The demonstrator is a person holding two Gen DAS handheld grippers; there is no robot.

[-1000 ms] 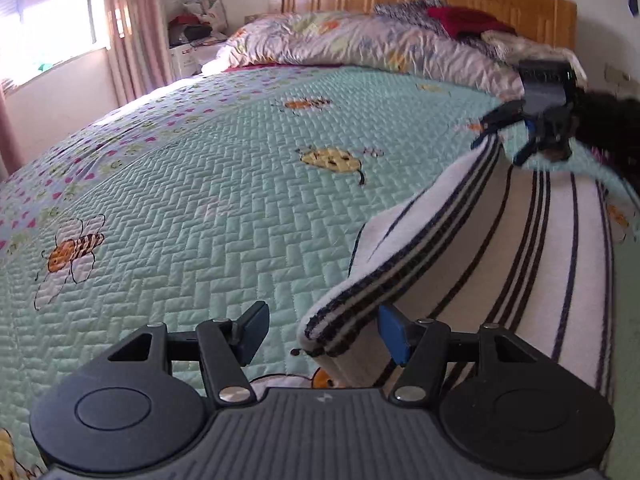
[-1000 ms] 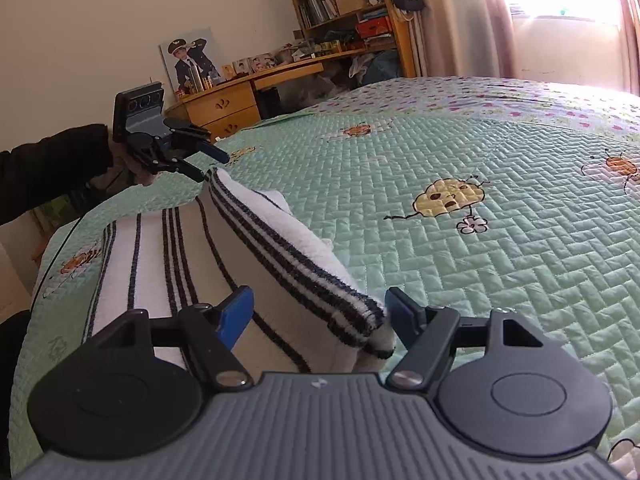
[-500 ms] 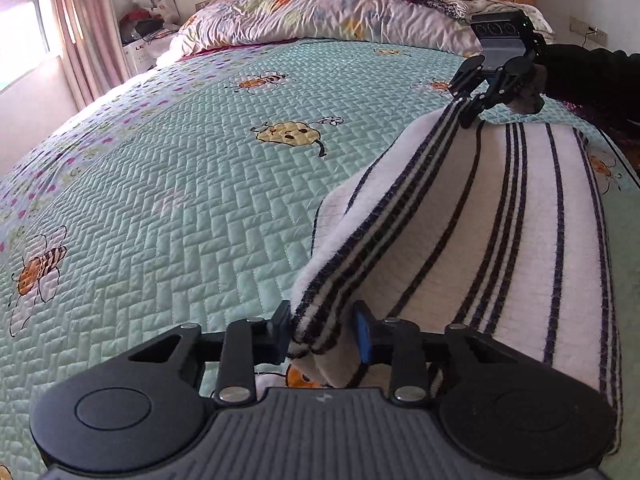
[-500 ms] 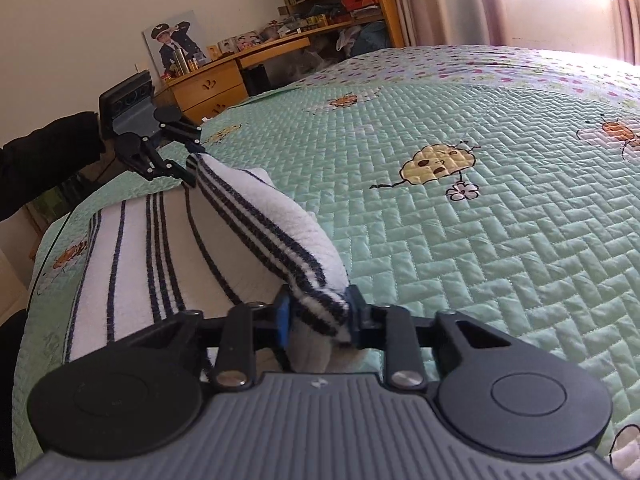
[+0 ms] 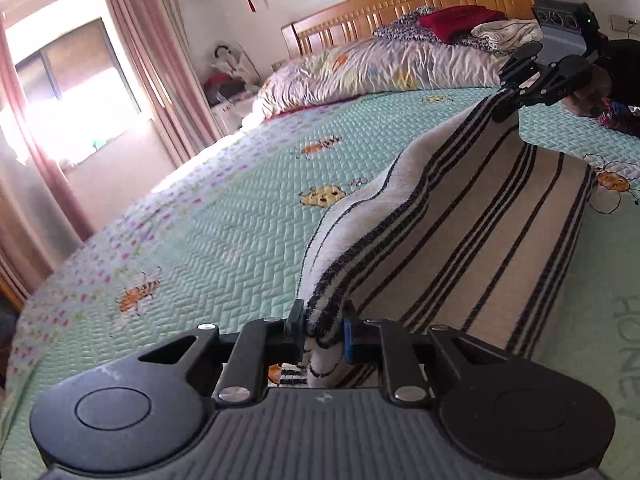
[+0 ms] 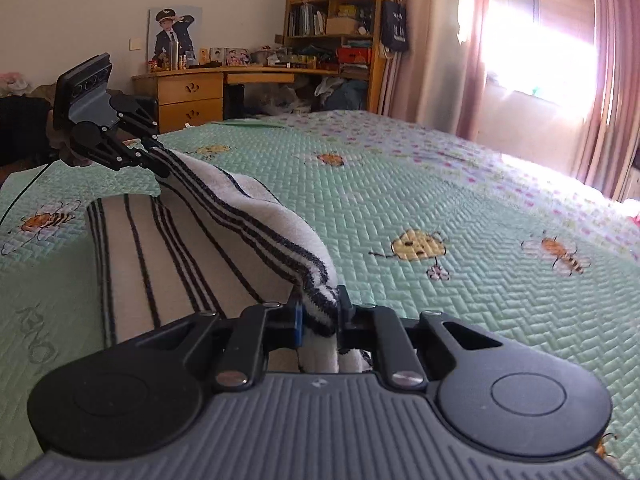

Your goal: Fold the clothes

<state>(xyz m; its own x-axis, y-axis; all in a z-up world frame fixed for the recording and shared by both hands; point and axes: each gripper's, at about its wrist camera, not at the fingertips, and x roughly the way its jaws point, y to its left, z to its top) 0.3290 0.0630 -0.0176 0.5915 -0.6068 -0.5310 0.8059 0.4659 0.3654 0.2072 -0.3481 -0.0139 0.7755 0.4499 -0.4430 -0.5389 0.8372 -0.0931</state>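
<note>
Now the left gripper (image 5: 323, 326) has just closed its jaws on one corner of the striped garment (image 5: 472, 216), and the right gripper (image 6: 319, 316) has done likewise at the far corner, so that edge lifts taut between them, likely to carry it over in a fold. The rest lies on the quilted bed (image 6: 420, 200); what garment it is I cannot say.

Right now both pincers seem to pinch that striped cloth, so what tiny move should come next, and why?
Probably carry the lifted edge across toward the far side. The left gripper and right gripper each clamp a corner of the striped garment, its edge raised off the bedspread, the rest lying flat.
</note>
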